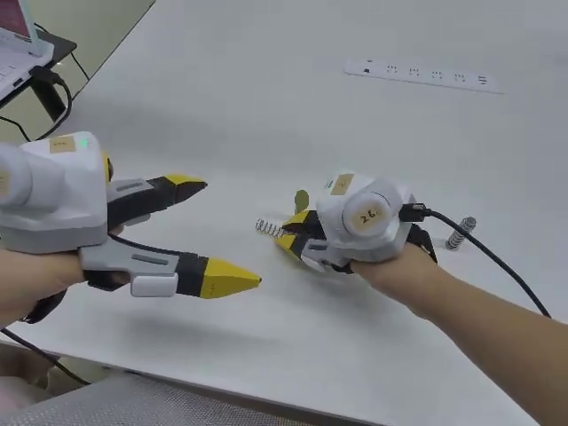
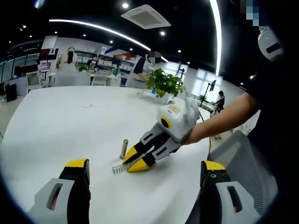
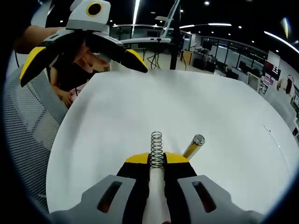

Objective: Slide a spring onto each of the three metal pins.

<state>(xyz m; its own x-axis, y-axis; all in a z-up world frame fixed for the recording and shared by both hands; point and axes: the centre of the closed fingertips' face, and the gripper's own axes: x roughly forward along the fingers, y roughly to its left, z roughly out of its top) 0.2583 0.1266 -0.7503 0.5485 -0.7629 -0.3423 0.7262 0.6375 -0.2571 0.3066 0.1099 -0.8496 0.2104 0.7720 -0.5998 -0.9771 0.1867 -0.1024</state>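
Evidently you had your right gripper (image 3: pixel 157 158) closed on one end of a spring (image 3: pixel 156 147), jaws nearly together. The coil stuck out past the yellow tips, so its free end could be brought to a pin. The metal pin (image 3: pixel 194 145) stood just beside those tips, right of centre in the right gripper view. It looked slightly tilted there and was not touching the spring. Your left gripper (image 1: pixel 229 232) hung wide open and held nothing at the left of the head view, probably kept out of the way as a spare. At the right of that view a second pin (image 1: pixel 460 233) seemed to carry a spring already. The white table (image 1: pixel 266 106) lay bare around the work, with its near edge along the bottom and the power strip (image 1: pixel 422 75) well apart at upper right.
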